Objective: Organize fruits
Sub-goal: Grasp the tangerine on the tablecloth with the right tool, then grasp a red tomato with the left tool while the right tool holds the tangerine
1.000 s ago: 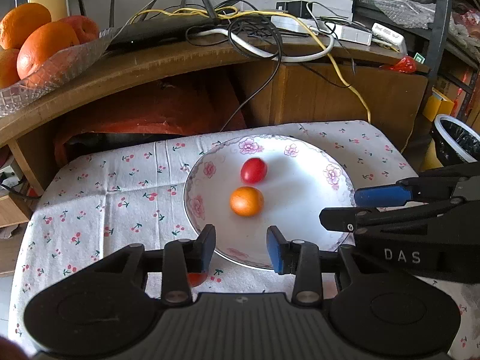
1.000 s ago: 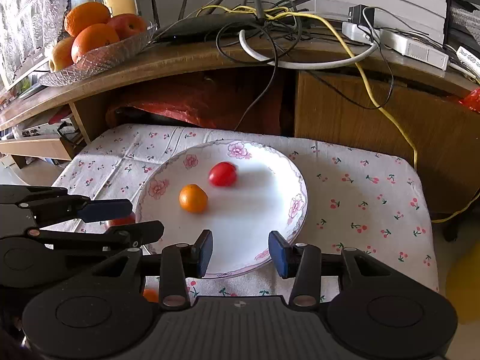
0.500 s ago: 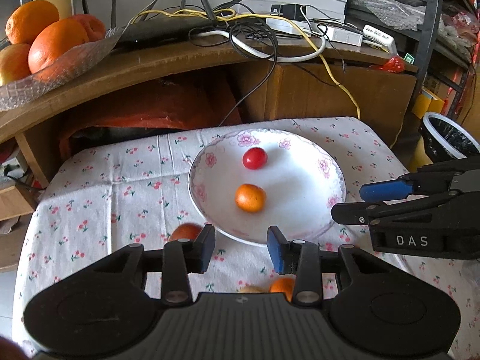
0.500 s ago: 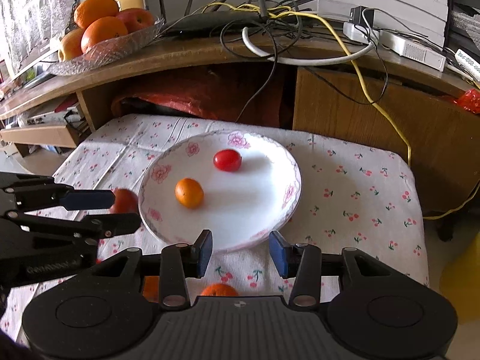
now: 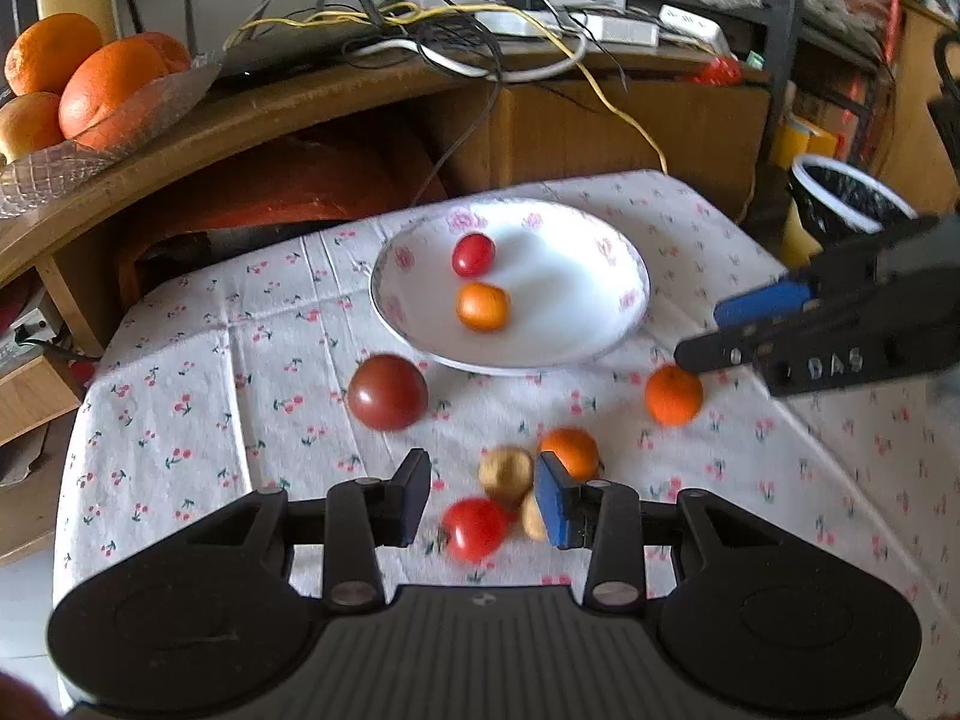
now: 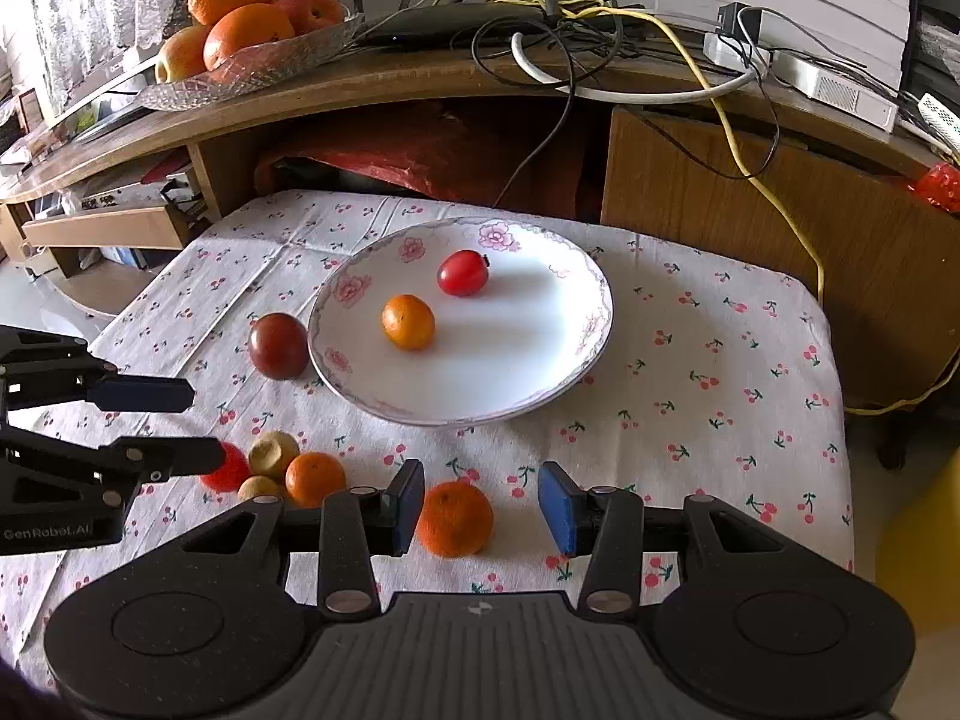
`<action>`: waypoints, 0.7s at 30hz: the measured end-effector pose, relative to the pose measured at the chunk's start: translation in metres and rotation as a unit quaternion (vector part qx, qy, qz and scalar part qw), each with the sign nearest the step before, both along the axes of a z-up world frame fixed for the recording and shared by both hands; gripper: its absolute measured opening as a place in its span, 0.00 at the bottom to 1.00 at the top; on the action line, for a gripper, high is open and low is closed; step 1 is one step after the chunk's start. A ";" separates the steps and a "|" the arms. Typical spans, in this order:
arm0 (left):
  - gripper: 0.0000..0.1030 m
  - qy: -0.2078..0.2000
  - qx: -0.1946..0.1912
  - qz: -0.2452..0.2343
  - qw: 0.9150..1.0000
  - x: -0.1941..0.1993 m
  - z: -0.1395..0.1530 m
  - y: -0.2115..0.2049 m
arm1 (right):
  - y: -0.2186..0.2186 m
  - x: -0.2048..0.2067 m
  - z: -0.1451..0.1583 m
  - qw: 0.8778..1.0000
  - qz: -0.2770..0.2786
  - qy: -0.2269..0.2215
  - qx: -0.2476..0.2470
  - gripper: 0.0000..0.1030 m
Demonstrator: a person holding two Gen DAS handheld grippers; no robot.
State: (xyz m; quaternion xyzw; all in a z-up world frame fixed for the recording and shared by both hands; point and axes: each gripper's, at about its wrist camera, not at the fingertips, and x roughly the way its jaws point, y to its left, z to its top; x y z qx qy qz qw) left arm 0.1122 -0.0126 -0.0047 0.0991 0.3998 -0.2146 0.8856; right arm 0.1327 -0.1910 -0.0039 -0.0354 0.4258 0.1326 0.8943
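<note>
A white floral plate on the cherry-print cloth holds a red cherry tomato and a small orange. Loose on the cloth lie a dark red tomato, a bright red tomato, two tan nuts, and two more oranges. My left gripper is open above the bright red tomato. My right gripper is open around the near orange, apart from it.
A glass bowl of big oranges and apples stands on the curved wooden shelf behind, beside tangled cables and a router. A black-lined bin sits right of the table. Bare cloth lies right of the plate.
Both grippers have pulled back from the plate toward the near edge of the table, bringing the loose fruit on the cloth into view. Their jaws stay open.
</note>
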 end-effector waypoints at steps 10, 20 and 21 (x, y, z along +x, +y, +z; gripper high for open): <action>0.44 0.023 0.024 -0.019 0.999 -0.003 -0.021 0.007 | -0.004 -0.006 -0.006 1.000 0.013 0.015 0.001 0.38; 0.44 0.034 0.027 -0.022 0.999 0.010 -0.036 0.006 | -0.004 -0.004 -0.011 1.000 0.022 0.022 0.002 0.38; 0.44 0.033 0.029 -0.022 0.999 0.010 -0.036 0.005 | -0.004 -0.003 -0.012 0.999 0.023 0.023 0.002 0.38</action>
